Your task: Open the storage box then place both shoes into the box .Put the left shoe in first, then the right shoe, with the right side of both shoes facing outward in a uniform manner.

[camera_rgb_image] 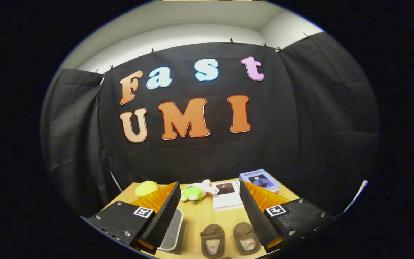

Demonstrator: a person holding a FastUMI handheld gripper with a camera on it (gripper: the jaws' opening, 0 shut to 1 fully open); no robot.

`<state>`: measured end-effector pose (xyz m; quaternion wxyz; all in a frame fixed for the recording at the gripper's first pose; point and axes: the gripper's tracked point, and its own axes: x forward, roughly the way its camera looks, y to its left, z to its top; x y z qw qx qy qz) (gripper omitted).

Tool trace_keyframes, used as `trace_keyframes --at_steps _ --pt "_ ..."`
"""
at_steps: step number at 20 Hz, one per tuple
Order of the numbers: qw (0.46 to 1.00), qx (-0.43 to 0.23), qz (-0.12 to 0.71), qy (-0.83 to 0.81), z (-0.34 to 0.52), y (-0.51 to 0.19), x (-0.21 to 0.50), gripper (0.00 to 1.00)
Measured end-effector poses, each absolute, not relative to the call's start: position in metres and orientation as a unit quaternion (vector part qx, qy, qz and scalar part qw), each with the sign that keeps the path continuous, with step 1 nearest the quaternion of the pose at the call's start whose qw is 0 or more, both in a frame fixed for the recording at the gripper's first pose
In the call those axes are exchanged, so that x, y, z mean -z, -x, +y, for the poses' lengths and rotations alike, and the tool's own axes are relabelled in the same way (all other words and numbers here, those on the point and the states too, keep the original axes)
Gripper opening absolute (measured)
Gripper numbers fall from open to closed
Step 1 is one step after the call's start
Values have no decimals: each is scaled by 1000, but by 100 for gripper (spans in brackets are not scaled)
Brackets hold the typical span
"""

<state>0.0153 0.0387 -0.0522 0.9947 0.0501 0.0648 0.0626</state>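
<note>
no legible txt, books [261,180] too blurry

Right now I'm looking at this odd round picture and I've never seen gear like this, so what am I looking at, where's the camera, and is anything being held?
The camera rides on a hand-held gripper and looks forward along its two fingers, the dark wedges at the bottom. A person carries it; there is no robot arm. The fingers stand wide apart and hold nothing.

Below them is a wooden table. Between the fingers lie two brown shoes, side by side. By the left finger sits a pale storage box, partly hidden, so I cannot tell whether it is open. Farther back are a yellow soft toy, a green and white plush toy, a white booklet and a blue book. Behind is the booth's black cloth wall.
</note>
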Motion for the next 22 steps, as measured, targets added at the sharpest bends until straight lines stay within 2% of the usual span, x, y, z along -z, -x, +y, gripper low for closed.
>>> trace_keyframes --at_steps 10,22 --pt "928 -187 245 -210 104 -16 180 98" --pt "820 -236 355 -381 145 -22 277 98"
